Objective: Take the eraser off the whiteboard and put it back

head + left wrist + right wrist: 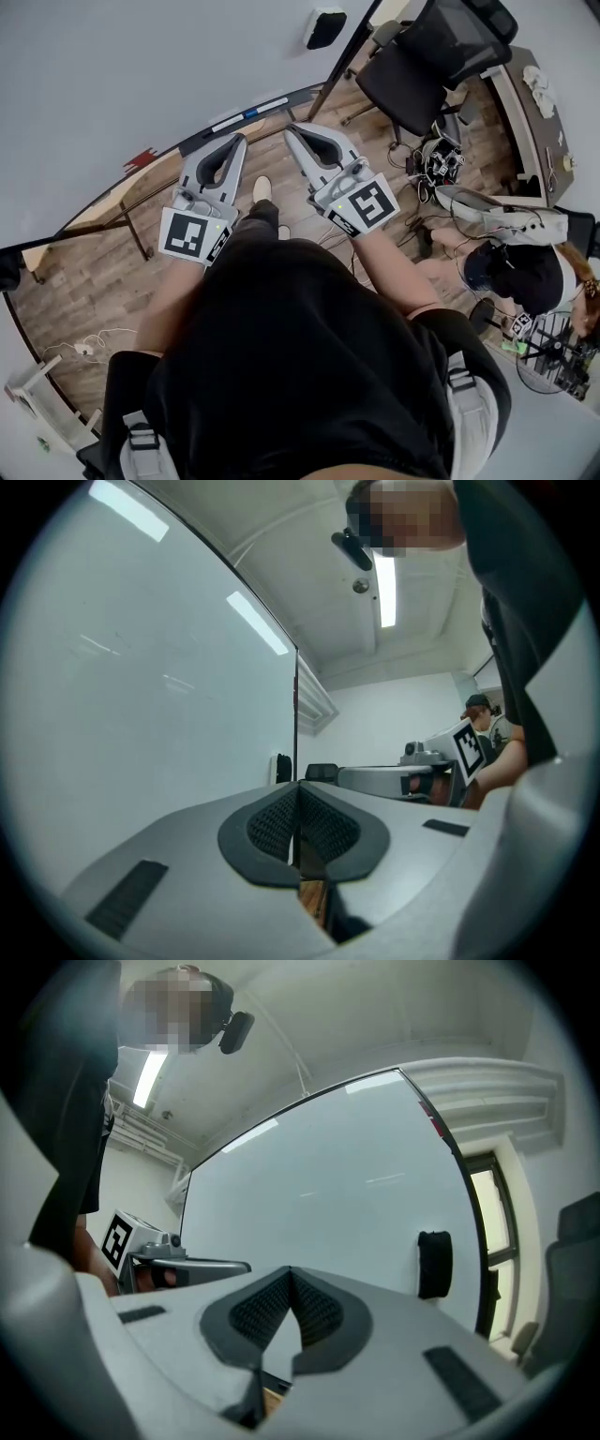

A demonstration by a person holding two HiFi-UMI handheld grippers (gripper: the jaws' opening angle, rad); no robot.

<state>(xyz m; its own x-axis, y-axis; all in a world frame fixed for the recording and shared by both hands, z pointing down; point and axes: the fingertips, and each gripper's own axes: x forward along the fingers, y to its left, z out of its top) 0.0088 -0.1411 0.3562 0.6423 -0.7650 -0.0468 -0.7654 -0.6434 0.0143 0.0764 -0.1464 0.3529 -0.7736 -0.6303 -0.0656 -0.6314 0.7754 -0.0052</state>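
Clenched on nothing, left gripper (298, 789) and right gripper (289, 1274) alike — the eraser (434, 1265) sticks to the whiteboard (328, 1194), ahead and right of the right gripper's tips

one whiteboard (112, 84), one black eraser (324, 27), two grey handheld tools (241, 141) (292, 131)

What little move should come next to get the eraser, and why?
Probably swing the right gripper rightward toward the eraser. The eraser sits on the whiteboard, off to that gripper's right and apart from it, and the shut jaws hold nothing.
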